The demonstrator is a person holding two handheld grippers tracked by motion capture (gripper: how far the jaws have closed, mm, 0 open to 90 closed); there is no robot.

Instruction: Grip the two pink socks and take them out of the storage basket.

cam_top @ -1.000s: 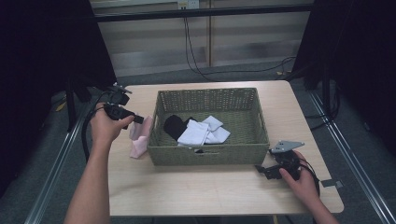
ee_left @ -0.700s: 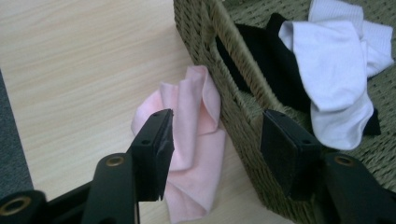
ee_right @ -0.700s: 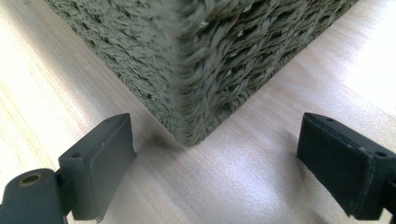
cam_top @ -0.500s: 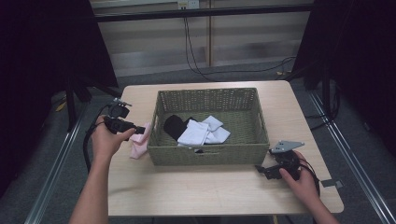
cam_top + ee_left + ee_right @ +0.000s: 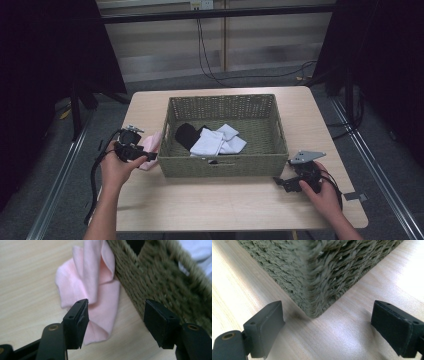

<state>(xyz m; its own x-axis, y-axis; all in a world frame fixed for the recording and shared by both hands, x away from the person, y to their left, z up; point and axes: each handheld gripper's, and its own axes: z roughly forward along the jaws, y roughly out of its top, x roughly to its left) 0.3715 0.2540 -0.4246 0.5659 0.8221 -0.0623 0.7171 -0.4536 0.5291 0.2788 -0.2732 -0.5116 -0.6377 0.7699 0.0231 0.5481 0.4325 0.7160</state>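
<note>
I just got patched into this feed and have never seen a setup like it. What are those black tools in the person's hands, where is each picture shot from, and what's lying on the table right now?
A person sits at a wooden table with a hand-held two-jaw gripper in each hand; there is no robot arm. The high view looks down from above the person's side. The other two pictures come from cameras riding on the grippers, looking along their black jaws.

In the middle stands a woven basket holding white cloths and a black cloth. A pink cloth lies on the table against the basket's left wall.

The left gripper has just been opening; its jaws stand apart just above the pink cloth and grip nothing. The right gripper is open too, low over the table, pointing at the basket's near right corner, holding nothing.
</note>
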